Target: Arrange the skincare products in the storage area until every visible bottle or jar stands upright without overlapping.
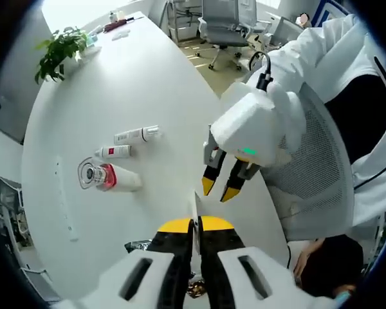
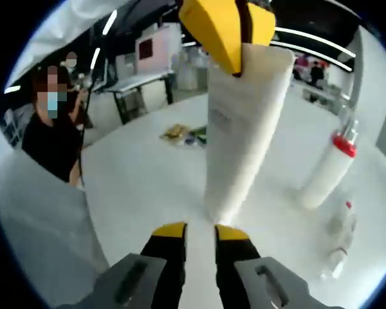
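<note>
Yellow-tipped jaws of the left gripper [image 1: 194, 226] sat pressed together around the thin crimped edge of a white tube [image 2: 241, 129]; the right gripper view showed that tube hanging cap-down from them, its cap end just ahead of the right gripper [image 2: 193, 230], whose jaws stood slightly parted and held nothing. Beyond the left jaws, three products lay on their sides on the white bench [image 1: 148, 84]: a slim white tube [image 1: 136, 134], a small red-labelled bottle [image 1: 113, 152] and a pink-necked bottle [image 1: 112, 176] with a clear cap. To the right of the right jaws a red-collared bottle [image 2: 329, 168] stood tilted, with a small bottle [image 2: 343, 225] near it. The step in hand looked like standing the tube up; next, it probably needed lowering onto its cap on bare bench and steadying before release.
</note>
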The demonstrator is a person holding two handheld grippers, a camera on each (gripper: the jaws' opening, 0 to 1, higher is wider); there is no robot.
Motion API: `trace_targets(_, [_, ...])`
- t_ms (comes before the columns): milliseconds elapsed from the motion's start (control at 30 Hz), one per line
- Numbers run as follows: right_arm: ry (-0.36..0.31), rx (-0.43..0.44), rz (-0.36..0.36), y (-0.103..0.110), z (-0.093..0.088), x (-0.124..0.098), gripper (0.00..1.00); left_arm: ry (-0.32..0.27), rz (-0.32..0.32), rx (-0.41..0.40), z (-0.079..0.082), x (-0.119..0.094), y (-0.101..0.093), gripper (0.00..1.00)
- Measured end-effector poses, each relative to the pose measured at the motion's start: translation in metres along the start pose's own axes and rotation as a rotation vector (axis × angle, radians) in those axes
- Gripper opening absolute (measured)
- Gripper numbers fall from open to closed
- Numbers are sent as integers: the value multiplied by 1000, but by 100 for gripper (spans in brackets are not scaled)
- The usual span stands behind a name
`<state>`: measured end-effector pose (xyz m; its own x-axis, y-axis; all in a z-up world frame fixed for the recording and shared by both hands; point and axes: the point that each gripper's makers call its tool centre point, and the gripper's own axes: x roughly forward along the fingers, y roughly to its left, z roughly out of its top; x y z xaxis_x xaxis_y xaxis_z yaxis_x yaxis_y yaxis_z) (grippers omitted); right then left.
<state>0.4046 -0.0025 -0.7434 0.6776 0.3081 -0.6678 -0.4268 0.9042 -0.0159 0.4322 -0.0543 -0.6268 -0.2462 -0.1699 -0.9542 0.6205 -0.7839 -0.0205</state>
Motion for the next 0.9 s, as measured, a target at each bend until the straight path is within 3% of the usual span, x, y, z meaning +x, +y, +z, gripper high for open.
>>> trace_targets(33, [18, -37, -10, 3, -1, 1, 11, -3, -1, 2, 1, 0, -2, 0])
trace_targets(100, [19, -220, -11, 12, 3, 3, 12, -4, -2, 5, 1, 1, -3, 0])
trace_targets(133, [29, -203, -49, 10, 5, 6, 11, -5, -2, 5, 1, 1, -3, 0])
trace_targets(200, [61, -97, -49, 13, 1, 10, 13, -11, 4, -3, 2, 1, -4, 0])
trace_targets(267, [38, 63, -21, 19, 0, 17, 15, -21, 11, -18, 3, 1, -7, 0])
trace_targets(333, [19, 81, -19, 17, -1, 22, 17, -27, 15, -39, 2, 1, -8, 0])
trace_targets(433, [-65, 140, -101, 2, 13, 23, 20, -32, 29, -67, 1, 1, -8, 0])
trace_targets(467, [-123, 194, -148, -9, 23, 23, 20, -38, 41, -77, 1, 0, -6, 0])
trace_targets(500, [-116, 238, -151, -11, 22, 23, 17, -42, 46, -80, 1, 0, -5, 0])
trace_targets(600, [-198, 491, -248, -20, 18, 17, 11, -37, 51, -90, -2, 0, -3, 0])
trace_targets(667, [-206, 550, -287, -19, 10, 14, 17, -39, 42, -86, -1, 0, -6, 0])
trace_targets(767, [-204, 600, -406, -27, -4, 10, 33, -41, 31, -82, -1, 1, -8, 0])
trace_targets(833, [-205, 677, -469, -31, -12, 11, 33, -43, 32, -78, -1, 1, -7, 0])
trace_targets(900, [-212, 701, -484, -31, -13, 20, 32, -50, 29, -81, 1, 2, -8, 1])
